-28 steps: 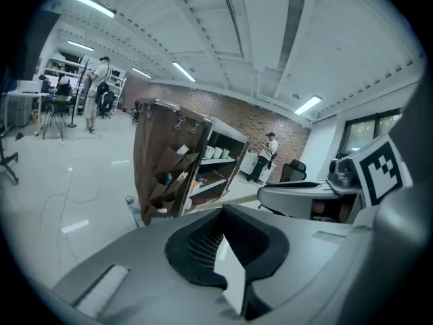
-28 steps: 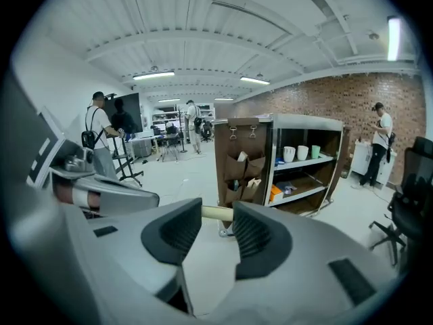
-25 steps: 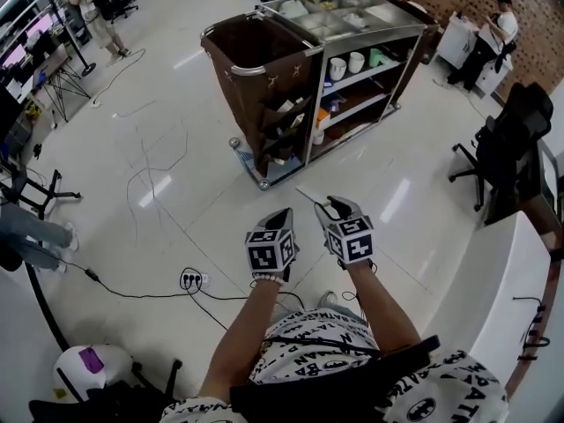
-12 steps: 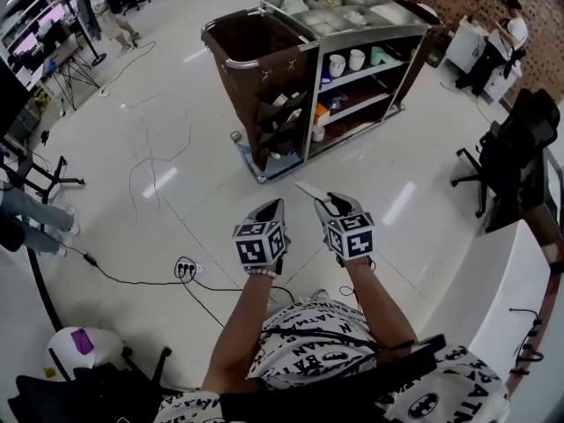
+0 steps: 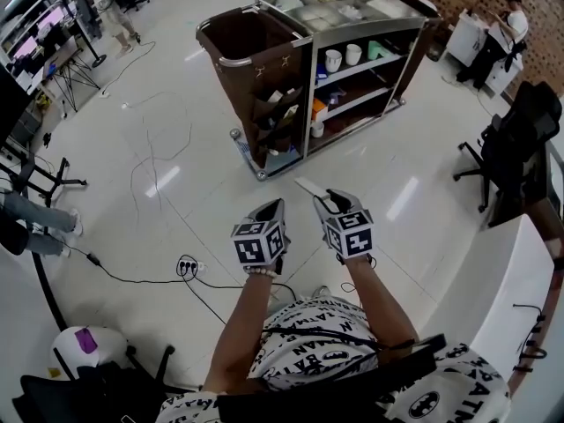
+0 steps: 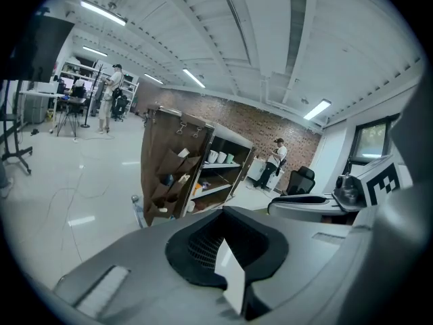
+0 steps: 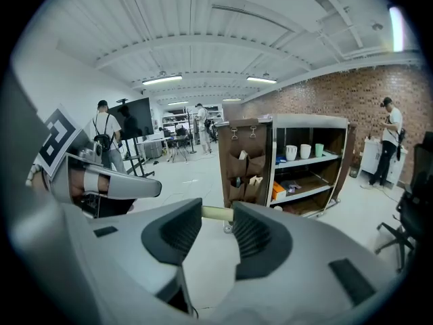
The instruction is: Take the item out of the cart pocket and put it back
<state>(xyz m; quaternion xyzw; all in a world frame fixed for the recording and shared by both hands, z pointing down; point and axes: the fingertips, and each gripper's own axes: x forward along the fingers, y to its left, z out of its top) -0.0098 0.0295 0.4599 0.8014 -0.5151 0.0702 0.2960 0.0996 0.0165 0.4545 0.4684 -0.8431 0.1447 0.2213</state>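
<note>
A brown housekeeping cart (image 5: 352, 26) stands a few steps ahead, with cloth pockets (image 5: 278, 113) on its side that hold small items. My right gripper (image 5: 330, 199) is shut on a flat cream item (image 5: 308, 186) that sticks out toward the cart. In the right gripper view the item (image 7: 216, 213) bridges the jaw tips, with the pockets (image 7: 245, 168) beyond it. My left gripper (image 5: 276, 206) hangs beside it on the left, level with it. In the left gripper view that gripper (image 6: 226, 249) has its jaws together and holds nothing, and the pockets (image 6: 169, 181) show far off.
A power strip (image 5: 188, 270) with cables lies on the floor to my left. A black office chair (image 5: 515, 139) and a white counter (image 5: 493, 280) stand on the right. A person (image 5: 498, 25) stands behind the cart, and another person's legs (image 5: 31, 227) show at the left edge.
The left gripper has drifted slightly left and the view has shifted a little. The right gripper still holds the item in the same place.
</note>
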